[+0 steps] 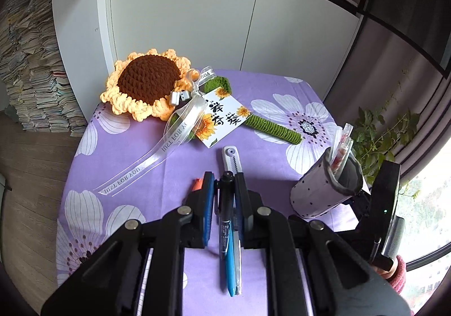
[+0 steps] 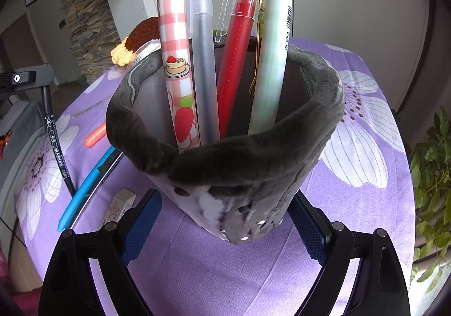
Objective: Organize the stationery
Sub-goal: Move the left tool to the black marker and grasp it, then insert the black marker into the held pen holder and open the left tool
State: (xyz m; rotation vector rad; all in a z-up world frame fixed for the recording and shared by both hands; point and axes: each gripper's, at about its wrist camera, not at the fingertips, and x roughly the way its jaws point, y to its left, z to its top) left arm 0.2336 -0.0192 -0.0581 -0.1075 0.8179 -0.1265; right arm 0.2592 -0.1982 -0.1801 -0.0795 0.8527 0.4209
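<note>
L claw (image 1: 225, 183) clenched on black marker (image 1: 226, 203), pads pinching it near the cap end, barrel hanging back toward the cam. Marker is off the tabletop (image 1: 135, 164), over the near-middle area. R claw (image 2: 222, 220) grasping the soft grey pen pouch (image 2: 225, 175) w/ a wide grip, blue pads on both sides of its base; pouch stands tilted near the right edge of the tabletop. Already inside: gingham pen (image 2: 174, 48), frosted pen (image 2: 204, 62), red pen (image 2: 236, 57), green pen (image 2: 272, 62).

Left on the tabletop under the L claw: blue pen (image 1: 229, 265), utility knife (image 1: 229, 159), orange piece (image 1: 197, 184); eraser (image 2: 118, 206) near the front edge. Crochet sunflower (image 1: 146, 83) w/ card at the back, not stationery.

Step in hand, prob: drop marker into pouch. To do it well: keep R grip steady so the floppy rim stays open; bring marker over the free gap at the near side of the mouth, tip it more upright, lower the tail in before letting go. Risk: marker snags the rim or knocks the standing pens.
</note>
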